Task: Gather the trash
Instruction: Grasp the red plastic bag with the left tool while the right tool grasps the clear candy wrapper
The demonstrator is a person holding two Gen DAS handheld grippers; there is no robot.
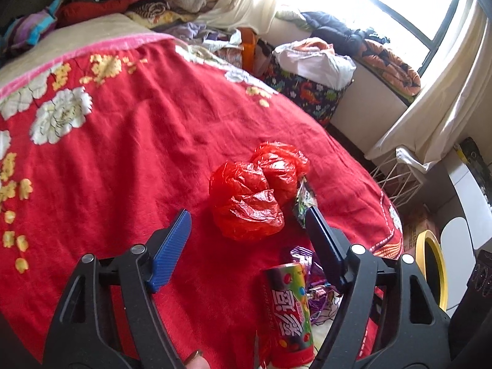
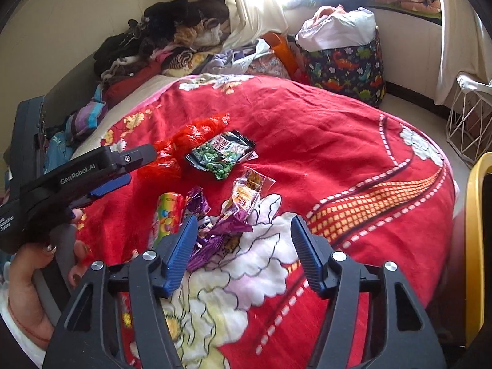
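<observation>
Bed under red floral blanket point(image 1: 129, 160); bright window point(image 1: 412, 3) with cream curtains point(image 1: 436, 113); dinosaur-print bin point(image 2: 347, 67) stood on pale floor.

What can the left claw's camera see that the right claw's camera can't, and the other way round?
Only the left view shows the window frame and the red bag whole, lying ahead of the open left claw.

Only the right view shows the pea packet whole, a clear wrapper, and the hand that holds the left claw.

Both show the red blanket, the candy tube, purple wrappers, the dinosaur bin and the wire basket. The right claw is open, holding nothing.
</observation>
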